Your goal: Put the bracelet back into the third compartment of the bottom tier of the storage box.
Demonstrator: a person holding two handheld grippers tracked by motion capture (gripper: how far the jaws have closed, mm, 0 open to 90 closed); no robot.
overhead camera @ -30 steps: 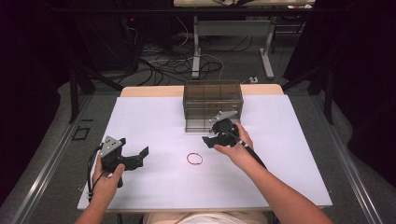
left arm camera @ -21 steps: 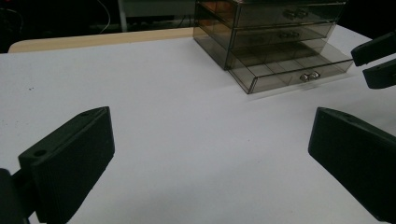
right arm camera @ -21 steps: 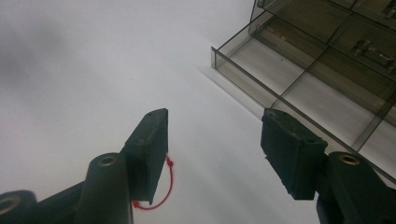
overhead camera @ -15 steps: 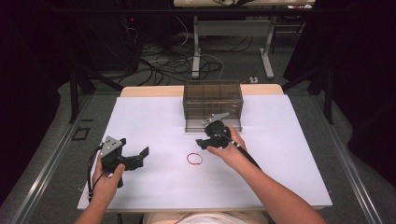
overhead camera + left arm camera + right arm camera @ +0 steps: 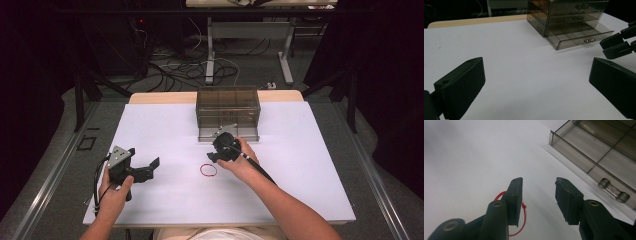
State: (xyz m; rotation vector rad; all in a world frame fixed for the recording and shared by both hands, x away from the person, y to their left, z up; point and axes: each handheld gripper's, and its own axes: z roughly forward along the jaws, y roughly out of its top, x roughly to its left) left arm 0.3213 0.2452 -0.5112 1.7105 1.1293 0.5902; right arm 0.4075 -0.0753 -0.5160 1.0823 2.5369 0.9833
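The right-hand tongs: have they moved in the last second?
Yes. The right tongs came away from the drawer box toward the red loop, their jaws closing partway, not gripping it.

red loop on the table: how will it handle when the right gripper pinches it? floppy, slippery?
The red loop looks like thin knotted cord lying flat, so probably floppy: likely to droop once lifted. It seems very light, so the closing right gripper may nudge it across the smooth white table rather than catch it. Unlikely to roll.

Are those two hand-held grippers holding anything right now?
No. The right hand-held gripper hangs over the red loop, jaws closing but not on it. The left hand-held gripper is open.
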